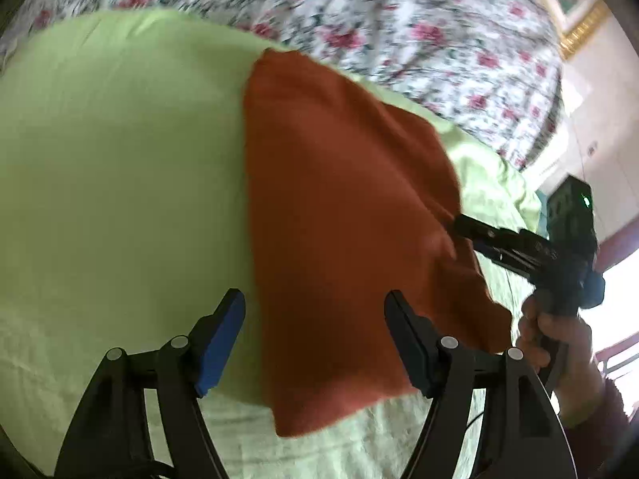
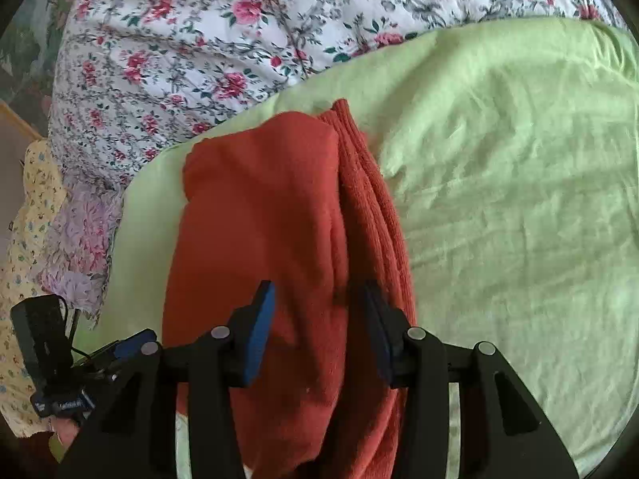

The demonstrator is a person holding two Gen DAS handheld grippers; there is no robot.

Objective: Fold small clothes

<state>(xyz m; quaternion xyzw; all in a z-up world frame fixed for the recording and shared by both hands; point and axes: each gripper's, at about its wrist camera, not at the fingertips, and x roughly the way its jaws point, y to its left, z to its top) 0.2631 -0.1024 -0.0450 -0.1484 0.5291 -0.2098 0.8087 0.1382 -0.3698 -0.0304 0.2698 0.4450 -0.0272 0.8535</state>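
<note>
A rust-orange cloth [image 1: 339,199] lies folded on the light green sheet [image 1: 120,159]. It also shows in the right wrist view [image 2: 259,219], with a ribbed folded edge [image 2: 371,207] on its right side. My left gripper [image 1: 315,307] is open, its fingers spread just above the cloth's near edge and holding nothing. My right gripper [image 2: 315,299] is open over the cloth, its fingers either side of the fold line. In the left wrist view the right gripper [image 1: 463,227] reaches in from the right, its tips at the cloth's edge.
A floral quilt [image 2: 199,60] is bunched along the far side of the green sheet [image 2: 519,199]. A lilac floral cloth [image 2: 80,239] and a yellow patterned cloth [image 2: 24,239] lie at the left. A wall and a gilt frame [image 1: 579,24] are at the upper right.
</note>
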